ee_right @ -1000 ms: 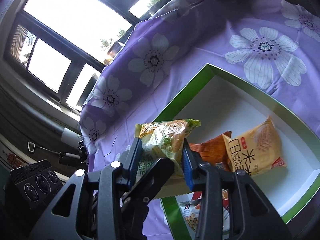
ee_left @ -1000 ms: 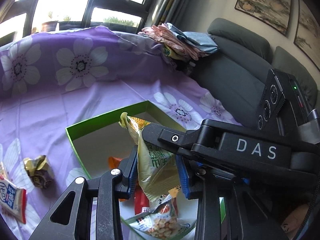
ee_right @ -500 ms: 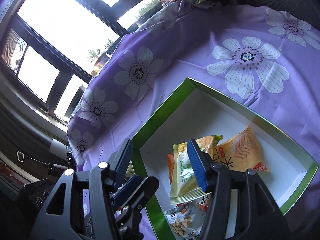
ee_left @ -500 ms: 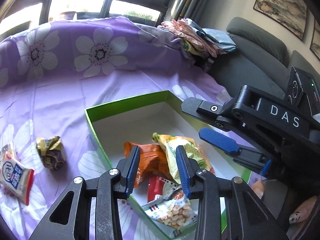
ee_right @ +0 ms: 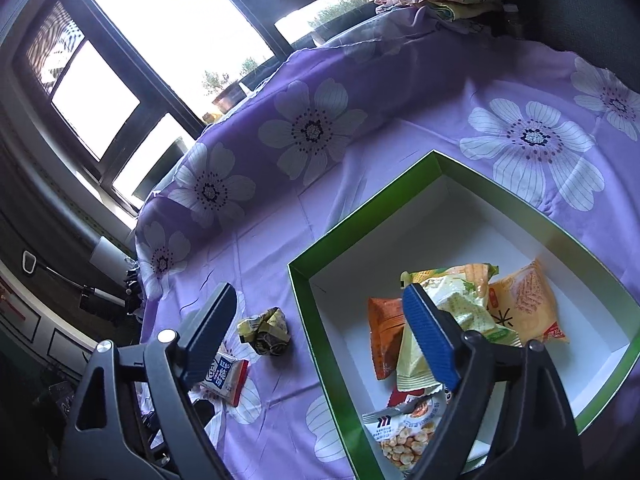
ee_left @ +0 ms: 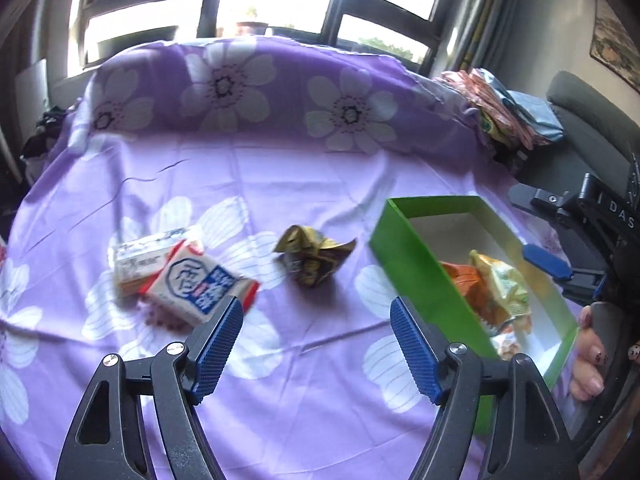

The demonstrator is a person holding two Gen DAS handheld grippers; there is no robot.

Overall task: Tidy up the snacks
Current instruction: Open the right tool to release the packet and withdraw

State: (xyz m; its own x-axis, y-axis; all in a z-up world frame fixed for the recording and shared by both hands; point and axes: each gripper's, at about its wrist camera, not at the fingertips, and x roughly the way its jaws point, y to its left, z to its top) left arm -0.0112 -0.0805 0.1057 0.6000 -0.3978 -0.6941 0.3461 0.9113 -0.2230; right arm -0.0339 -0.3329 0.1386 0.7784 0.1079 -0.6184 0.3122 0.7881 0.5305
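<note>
A: Where were the snacks found at this moment?

B: Several packets were seen already lying in the green box [ee_right: 448, 168]: an orange packet [ee_right: 384, 332], a pale green packet [ee_right: 452, 304], a yellow packet [ee_right: 524, 304] and a peanut packet [ee_right: 404, 436] at the near end. Three items were left outside, on the purple flowered cloth [ee_left: 280, 160]: a crumpled gold wrapper [ee_left: 314, 258] just left of the box, a red, white and blue packet [ee_left: 196, 282] further left, and a pale flat packet [ee_left: 148, 256] partly tucked beneath it.

A: And how were the grippers held?

B: The left hand-held gripper [ee_left: 316, 350] was held with its jaws spread wide and nothing between them, aimed near the crumpled wrapper. The right hand-held gripper [ee_right: 320, 332] was likewise spread and unloaded, with one finger over the box and the other over the cloth.

A: How far along was the task judged to be?

B: Somewhat over half was judged done: four packets boxed, three left to be collected, the wrapper probably first.
</note>
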